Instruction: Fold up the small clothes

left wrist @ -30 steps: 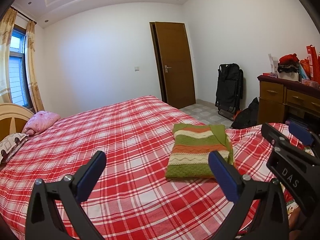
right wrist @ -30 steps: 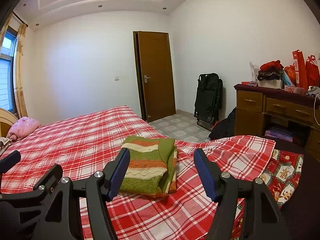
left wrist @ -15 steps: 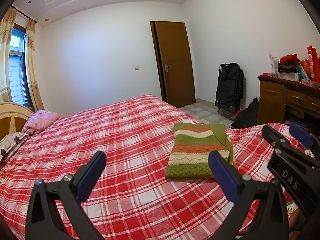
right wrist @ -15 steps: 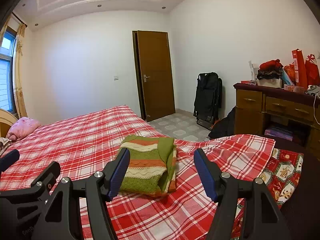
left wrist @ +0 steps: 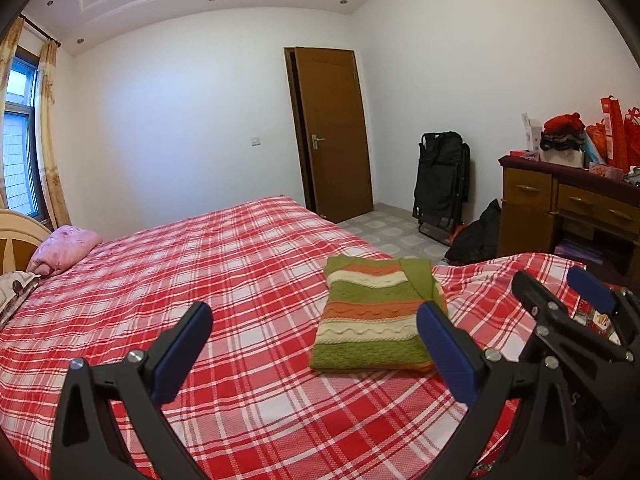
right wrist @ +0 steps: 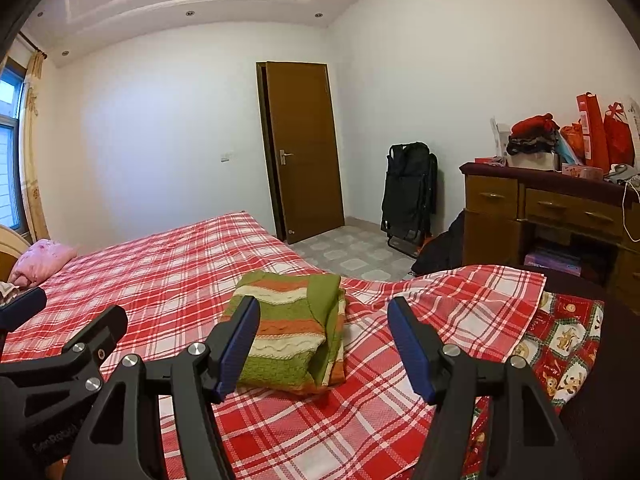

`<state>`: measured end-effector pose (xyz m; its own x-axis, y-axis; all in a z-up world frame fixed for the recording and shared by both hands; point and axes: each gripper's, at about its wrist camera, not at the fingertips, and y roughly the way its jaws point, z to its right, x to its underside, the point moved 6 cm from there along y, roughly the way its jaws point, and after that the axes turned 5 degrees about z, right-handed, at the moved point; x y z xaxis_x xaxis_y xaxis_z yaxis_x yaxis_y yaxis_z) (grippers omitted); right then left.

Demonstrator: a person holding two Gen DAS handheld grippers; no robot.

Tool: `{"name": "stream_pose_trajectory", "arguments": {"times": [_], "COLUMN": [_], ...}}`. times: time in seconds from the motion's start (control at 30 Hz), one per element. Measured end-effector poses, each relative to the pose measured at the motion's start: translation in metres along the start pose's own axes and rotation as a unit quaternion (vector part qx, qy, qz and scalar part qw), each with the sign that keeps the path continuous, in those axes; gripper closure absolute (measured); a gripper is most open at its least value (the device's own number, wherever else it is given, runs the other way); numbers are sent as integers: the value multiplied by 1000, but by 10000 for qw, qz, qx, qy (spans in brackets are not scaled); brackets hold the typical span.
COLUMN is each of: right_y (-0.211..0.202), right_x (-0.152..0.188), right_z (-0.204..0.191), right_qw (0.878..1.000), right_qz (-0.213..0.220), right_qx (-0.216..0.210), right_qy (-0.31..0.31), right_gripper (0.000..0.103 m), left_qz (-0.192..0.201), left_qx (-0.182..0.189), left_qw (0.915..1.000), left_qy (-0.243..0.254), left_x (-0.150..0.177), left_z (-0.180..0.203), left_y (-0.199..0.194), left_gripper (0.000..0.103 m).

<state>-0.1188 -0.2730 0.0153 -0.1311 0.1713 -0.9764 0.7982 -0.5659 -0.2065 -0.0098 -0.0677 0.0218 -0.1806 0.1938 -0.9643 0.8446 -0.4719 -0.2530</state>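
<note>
Nothing moved: one folded sweater point(left wrist: 374, 318), two empty grippers point(left wrist: 316, 340) point(right wrist: 324, 344).

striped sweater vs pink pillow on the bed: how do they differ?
The striped sweater is knitted in green, orange and cream bands; the pink pillow is plain pink. The sweater lies folded flat near the foot of the bed, the pillow bunched up by the headboard. Both rest on the red plaid bedspread.

Red-plaid bed point(left wrist: 240, 280) bearing folded sweater point(left wrist: 372, 320), pink pillow point(left wrist: 60, 248)
</note>
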Motion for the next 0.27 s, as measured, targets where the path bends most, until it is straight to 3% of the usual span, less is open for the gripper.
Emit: {"name": "stream_pose_trajectory", "arguments": {"times": [0.13, 0.27], "right_y": [2, 4], "right_x": [2, 3], "right_z": [1, 3], "right_qw": [10000, 9999], "right_qz": [-43, -84], "right_qx": [-7, -1], "right_qy": [12, 57], "right_gripper": [36, 36], "left_qz": [-32, -20], "left_qx": [150, 20], "left_qw": [9997, 9999], "left_qy": [-186, -131], "left_x": [3, 2], "left_z": [-3, -3], "left_y": [2, 2], "left_gripper": [0, 0]}}
